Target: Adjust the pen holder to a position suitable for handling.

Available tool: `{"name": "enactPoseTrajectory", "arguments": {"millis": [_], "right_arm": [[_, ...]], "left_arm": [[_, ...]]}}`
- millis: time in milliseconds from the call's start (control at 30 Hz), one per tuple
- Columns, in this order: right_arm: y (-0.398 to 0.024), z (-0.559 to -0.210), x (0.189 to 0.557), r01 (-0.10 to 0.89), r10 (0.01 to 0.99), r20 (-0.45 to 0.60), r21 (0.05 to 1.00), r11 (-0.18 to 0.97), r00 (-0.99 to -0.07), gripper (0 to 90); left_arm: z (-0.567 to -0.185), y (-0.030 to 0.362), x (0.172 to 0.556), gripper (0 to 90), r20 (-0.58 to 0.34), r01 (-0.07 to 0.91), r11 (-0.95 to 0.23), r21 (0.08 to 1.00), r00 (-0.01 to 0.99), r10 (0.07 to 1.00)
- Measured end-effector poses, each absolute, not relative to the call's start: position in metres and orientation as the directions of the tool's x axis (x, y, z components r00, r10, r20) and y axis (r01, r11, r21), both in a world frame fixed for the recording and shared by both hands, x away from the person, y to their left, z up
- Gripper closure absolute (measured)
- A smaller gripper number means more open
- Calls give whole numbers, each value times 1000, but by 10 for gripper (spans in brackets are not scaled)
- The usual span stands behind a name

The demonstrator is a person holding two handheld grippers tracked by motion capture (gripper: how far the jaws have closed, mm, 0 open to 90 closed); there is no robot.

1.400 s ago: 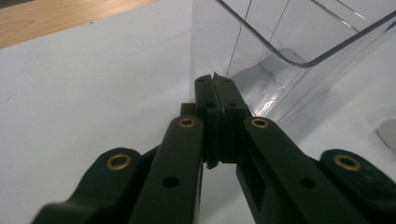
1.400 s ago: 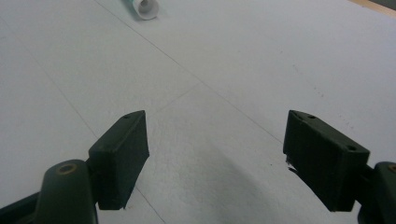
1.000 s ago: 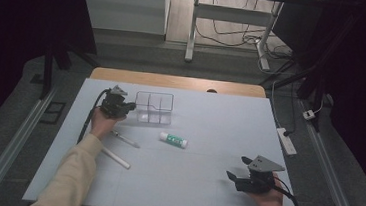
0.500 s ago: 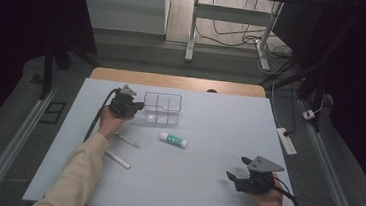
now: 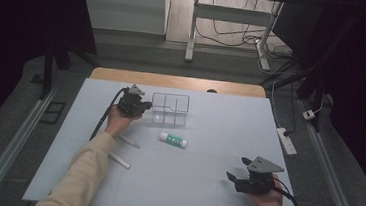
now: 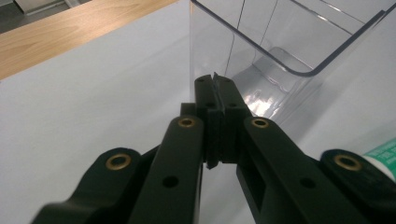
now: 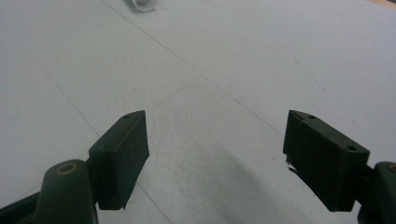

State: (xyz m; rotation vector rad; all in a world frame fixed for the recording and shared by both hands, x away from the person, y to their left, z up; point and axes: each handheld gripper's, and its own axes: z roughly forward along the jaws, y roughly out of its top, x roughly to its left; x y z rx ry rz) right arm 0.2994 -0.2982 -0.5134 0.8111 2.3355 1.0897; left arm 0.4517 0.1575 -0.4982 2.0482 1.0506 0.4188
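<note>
A clear plastic divided box (image 5: 170, 110) stands on the pale table sheet at the back, left of centre. My left gripper (image 5: 144, 106) is shut, and its closed tips (image 6: 215, 83) sit against the near wall of the clear box (image 6: 261, 56) with nothing between the jaws. A white and green tube (image 5: 173, 140) lies in front of the box, and its green end (image 6: 380, 156) shows at the right edge of the left gripper view. My right gripper (image 5: 233, 179) rests at the front right, jaws wide open (image 7: 217, 158) over the bare sheet.
Two white sticks (image 5: 128, 141) (image 5: 119, 160) lie beside the left forearm. A white rounded end (image 7: 142, 4) shows far ahead of the right jaws. A wooden strip (image 5: 173, 81) runs along the table's far edge. A power strip (image 5: 286, 140) lies off the right side.
The left gripper has moved to the right, and the clear box has slid right with it. The right gripper has stayed where it was.
</note>
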Motion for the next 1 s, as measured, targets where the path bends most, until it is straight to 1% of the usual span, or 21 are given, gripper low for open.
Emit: {"name": "enactPoseTrajectory", "arguments": {"millis": [500, 1000], "right_arm": [[-299, -513, 299, 321, 665, -140, 791, 520, -734, 222], [-299, -513, 298, 326, 668, -140, 788, 522, -731, 223]], "left_arm": [[-498, 135, 456, 890, -46, 526, -365, 768, 614, 788], [-499, 130, 459, 890, -60, 529, -363, 767, 623, 780]]}}
